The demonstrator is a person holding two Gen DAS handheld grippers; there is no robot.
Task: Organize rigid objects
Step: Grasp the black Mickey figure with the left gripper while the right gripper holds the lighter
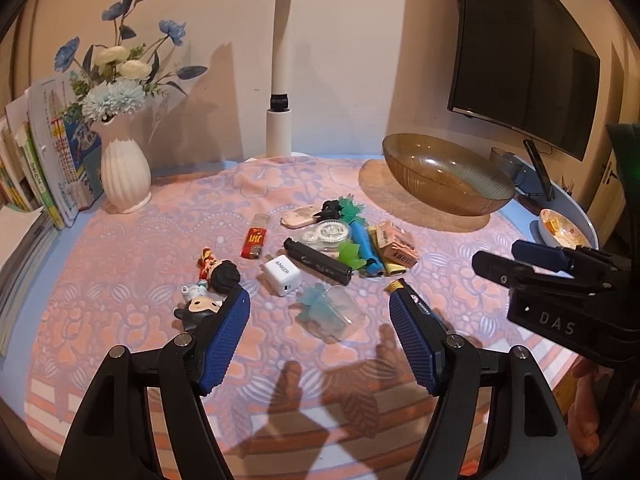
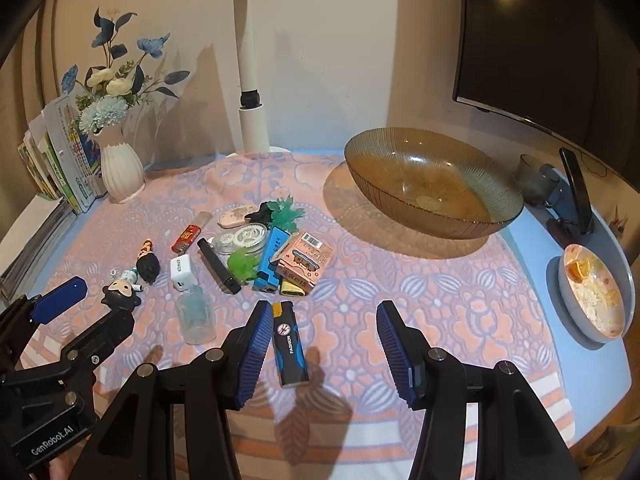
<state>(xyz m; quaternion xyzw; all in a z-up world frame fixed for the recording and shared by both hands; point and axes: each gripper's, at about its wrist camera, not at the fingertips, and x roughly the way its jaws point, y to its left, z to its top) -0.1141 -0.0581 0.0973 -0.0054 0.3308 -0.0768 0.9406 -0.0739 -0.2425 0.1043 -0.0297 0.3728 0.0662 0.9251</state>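
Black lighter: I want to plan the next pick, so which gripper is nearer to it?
Right. The black lighter lies just inside the open right gripper, by one finger. The left gripper hovers beside it, over the clear case.

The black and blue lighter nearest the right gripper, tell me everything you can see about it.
The black and blue lighter lies flat on the patterned cloth, apart from the pile of small things behind it. Its body looks like glossy plastic, black with blue flame-like graphics, the word FASHION along one side and a round no-symbol near the top. A yellow band sits under its dark cap end, which points away from the camera. It lies below the right gripper's open jaws, close to the left one; nothing grips it.
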